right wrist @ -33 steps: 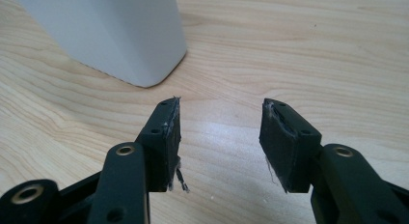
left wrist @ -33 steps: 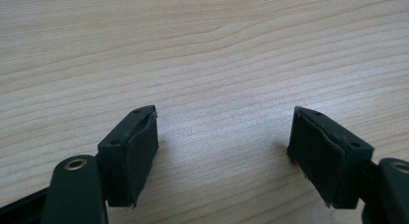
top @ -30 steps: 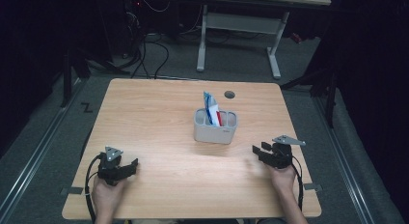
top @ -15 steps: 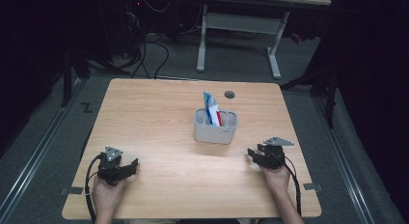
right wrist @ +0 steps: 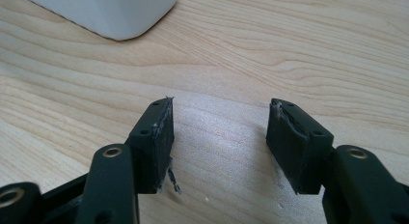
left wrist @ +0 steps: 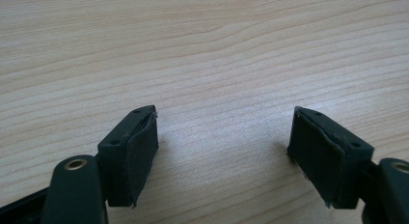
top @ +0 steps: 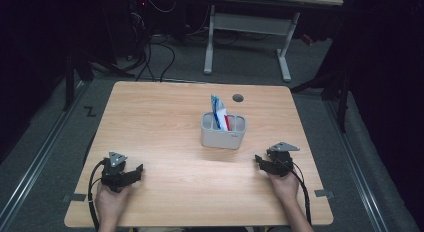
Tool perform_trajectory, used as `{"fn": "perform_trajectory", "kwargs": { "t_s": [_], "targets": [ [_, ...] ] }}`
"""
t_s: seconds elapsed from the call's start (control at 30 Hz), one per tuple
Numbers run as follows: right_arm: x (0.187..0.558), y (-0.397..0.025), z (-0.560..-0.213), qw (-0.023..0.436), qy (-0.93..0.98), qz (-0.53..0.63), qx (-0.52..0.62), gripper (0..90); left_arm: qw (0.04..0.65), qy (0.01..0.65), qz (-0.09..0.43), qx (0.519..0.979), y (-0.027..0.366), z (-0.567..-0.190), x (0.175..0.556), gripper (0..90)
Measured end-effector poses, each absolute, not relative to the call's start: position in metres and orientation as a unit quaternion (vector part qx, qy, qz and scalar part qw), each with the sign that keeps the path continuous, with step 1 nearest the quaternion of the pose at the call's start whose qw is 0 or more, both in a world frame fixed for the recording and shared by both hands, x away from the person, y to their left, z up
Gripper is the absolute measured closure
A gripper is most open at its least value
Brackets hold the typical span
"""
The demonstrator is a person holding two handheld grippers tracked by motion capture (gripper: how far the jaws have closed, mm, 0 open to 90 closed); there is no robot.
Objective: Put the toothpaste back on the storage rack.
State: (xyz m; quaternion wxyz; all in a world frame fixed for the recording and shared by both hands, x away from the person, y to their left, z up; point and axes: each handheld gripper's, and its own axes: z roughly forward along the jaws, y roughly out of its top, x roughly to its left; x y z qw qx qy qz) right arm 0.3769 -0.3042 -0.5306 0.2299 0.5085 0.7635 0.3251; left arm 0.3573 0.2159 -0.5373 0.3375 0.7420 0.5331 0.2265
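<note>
A grey holder [top: 223,131] with compartments stands near the middle of the wooden table [top: 165,117]; a white, blue and red tube [top: 219,115] sticks up out of it. My left gripper [top: 132,171] rests at the front left, open, with bare wood between its jaws [left wrist: 224,137]. At the front right my right gripper [top: 261,160] is open too, low over the table, nothing between its jaws [right wrist: 219,130]. A corner of the grey holder [right wrist: 111,14] shows ahead and to the left in the right gripper view.
A round cable hole [top: 238,98] sits near the table's far edge behind the holder. Beyond the table stands a white desk frame [top: 247,37] with cables on the dark floor. A hand holds each gripper at the front edge.
My right gripper has moved slightly left and toward the front edge. The left gripper has stayed where it was.
</note>
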Motion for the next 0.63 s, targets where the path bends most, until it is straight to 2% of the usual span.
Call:
{"fn": "perform_trajectory", "kwargs": {
  "t_s": [0.63],
  "targets": [
    [0.375, -0.3013, -0.5307, 0.233, 0.756, 0.321, 0.521, 37.7, 0.334, 0.531, 0.229, 0.744, 0.2147, -0.5373, 0.3571, 25.9]
  ]
}}
